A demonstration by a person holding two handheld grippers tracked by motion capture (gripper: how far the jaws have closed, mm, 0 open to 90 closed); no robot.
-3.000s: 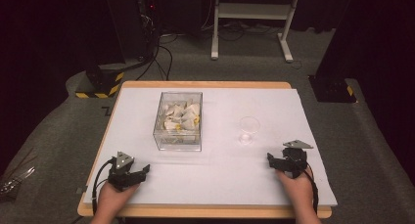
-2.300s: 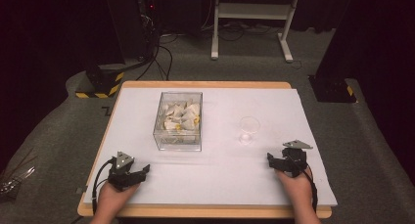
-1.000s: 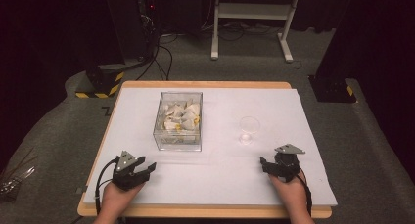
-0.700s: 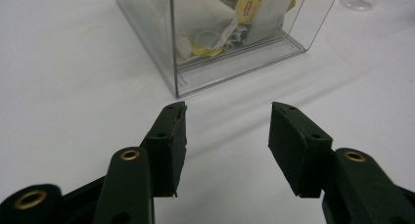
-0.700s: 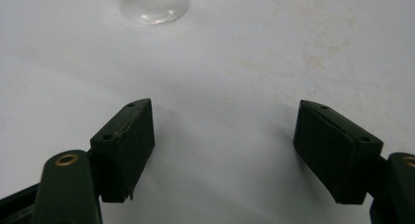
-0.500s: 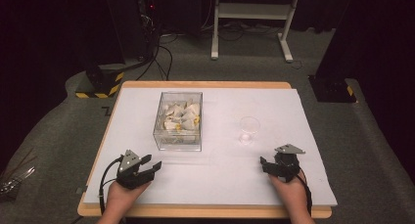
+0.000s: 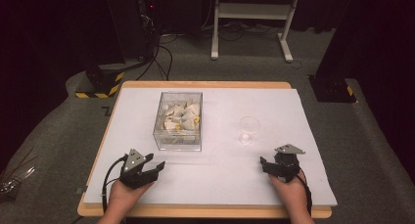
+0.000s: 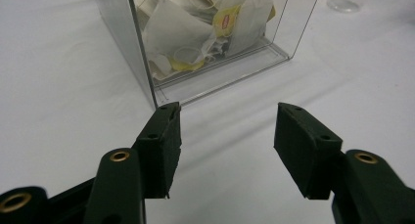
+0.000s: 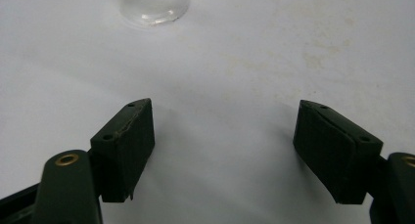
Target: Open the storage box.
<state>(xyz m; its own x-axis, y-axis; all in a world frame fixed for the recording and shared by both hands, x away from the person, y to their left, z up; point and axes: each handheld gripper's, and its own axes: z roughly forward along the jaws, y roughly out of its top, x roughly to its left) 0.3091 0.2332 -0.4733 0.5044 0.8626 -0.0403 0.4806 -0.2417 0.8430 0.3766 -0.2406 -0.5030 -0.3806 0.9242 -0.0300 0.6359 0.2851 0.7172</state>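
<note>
A clear plastic box (image 7: 178, 120) of white tea bags (image 8: 195, 28) with yellow tags stands left of the table's middle. A small clear glass (image 7: 248, 128) stands upright to its right, and its base (image 9: 154, 9) lies just ahead of my right gripper. My left gripper (image 7: 155, 168) sits near the front left edge, aimed at the box's near corner (image 8: 156, 99). Its jaws have just been opening and nothing is between them (image 8: 227, 141). My right gripper (image 7: 266, 165) rests at the front right, open and empty (image 9: 222, 145), jaws wide over the bare cloth.
The table is covered with a white cloth (image 7: 215, 175) with a wooden rim (image 7: 205, 212) at the front. Beyond the table are a yellow-black striped block (image 7: 95, 89), cables and a white stand (image 7: 249, 18) on a grey floor.
My left gripper has turned slightly and crept toward the box, its jaws a little wider. The right gripper has stayed put.
</note>
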